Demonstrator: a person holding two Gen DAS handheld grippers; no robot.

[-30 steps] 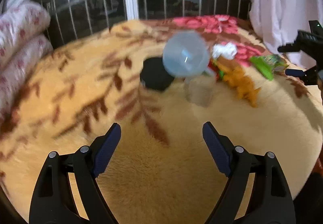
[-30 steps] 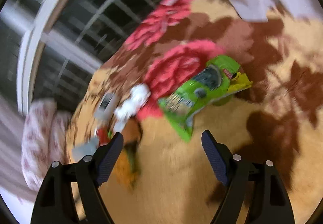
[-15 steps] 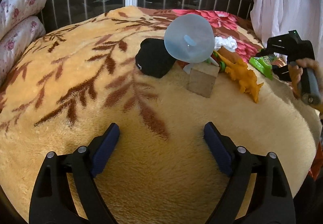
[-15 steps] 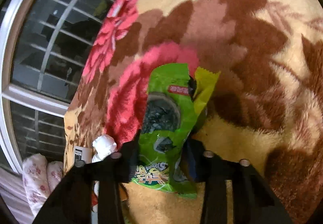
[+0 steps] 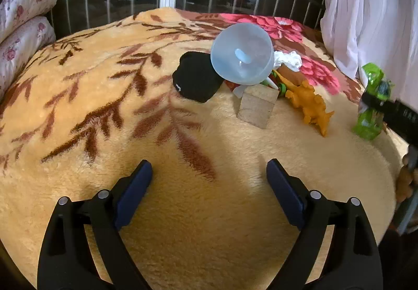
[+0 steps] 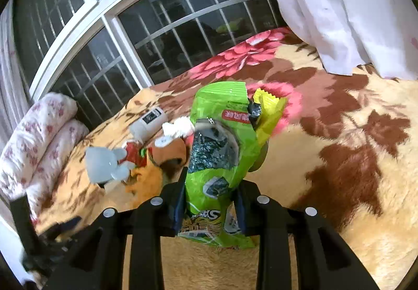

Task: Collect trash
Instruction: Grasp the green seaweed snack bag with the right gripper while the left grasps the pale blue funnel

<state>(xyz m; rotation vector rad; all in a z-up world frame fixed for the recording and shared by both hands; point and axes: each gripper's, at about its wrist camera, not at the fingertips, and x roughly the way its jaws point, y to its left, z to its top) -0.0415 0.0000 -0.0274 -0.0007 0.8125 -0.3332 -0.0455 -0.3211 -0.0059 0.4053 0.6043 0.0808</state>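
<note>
A green snack wrapper [image 6: 222, 148] stands up between the fingers of my right gripper [image 6: 210, 194], which is shut on it and holds it above the blanket. In the left wrist view that wrapper [image 5: 373, 104] hangs at the right edge, pinched by the right gripper [image 5: 376, 101]. My left gripper [image 5: 209, 177] hovers over bare blanket, its jaws wide and still opening, with nothing between them. A crumpled white tissue [image 5: 288, 60] lies behind the clear plastic bowl [image 5: 243, 54]. A white bottle [image 6: 149, 122] lies further back.
On the yellow floral blanket [image 5: 104, 96] sit a black cloth bundle [image 5: 198, 78], a wooden block [image 5: 257, 107] and an orange toy dinosaur [image 5: 311, 107]. Flowered pillows [image 5: 21, 18] are stacked at the left. A barred window and a white curtain [image 5: 365, 10] border the bed.
My right gripper shut on the green wrapper and raised it off the blanket, rolling upright. The left gripper stayed in place, jaws a little wider.
</note>
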